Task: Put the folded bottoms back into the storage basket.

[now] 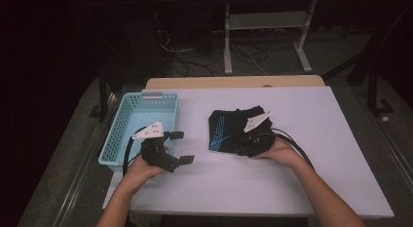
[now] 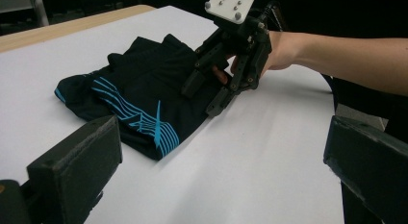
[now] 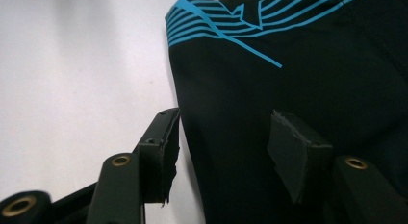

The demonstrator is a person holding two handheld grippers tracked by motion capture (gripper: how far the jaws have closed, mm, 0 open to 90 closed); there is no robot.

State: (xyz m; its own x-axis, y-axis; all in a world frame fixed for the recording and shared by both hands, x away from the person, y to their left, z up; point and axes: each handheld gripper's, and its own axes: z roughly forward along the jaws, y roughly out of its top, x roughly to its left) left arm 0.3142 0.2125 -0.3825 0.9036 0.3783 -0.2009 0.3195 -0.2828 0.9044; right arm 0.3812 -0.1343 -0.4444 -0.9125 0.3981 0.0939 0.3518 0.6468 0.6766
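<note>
Straddling the folded black garment with blue stripes (image 1: 233, 128), my right gripper (image 1: 249, 137) gapes, empty; left gripper (image 1: 181, 146) wide, idle. Shallow bite could unfold it.

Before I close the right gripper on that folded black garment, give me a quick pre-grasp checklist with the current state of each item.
1. Right gripper open: ok, jaws spread.
2. Jaws straddle the near edge of the black garment: ok in the right gripper view, one jaw over the white table, the other over cloth.
3. Lower jaw under the fold: cannot tell.
4. Left gripper clear of the garment: ok, open, held beside the blue basket.
5. Basket free to receive: ok, looks empty.
6. Garment still folded: ok, blue stripes on top.
</note>
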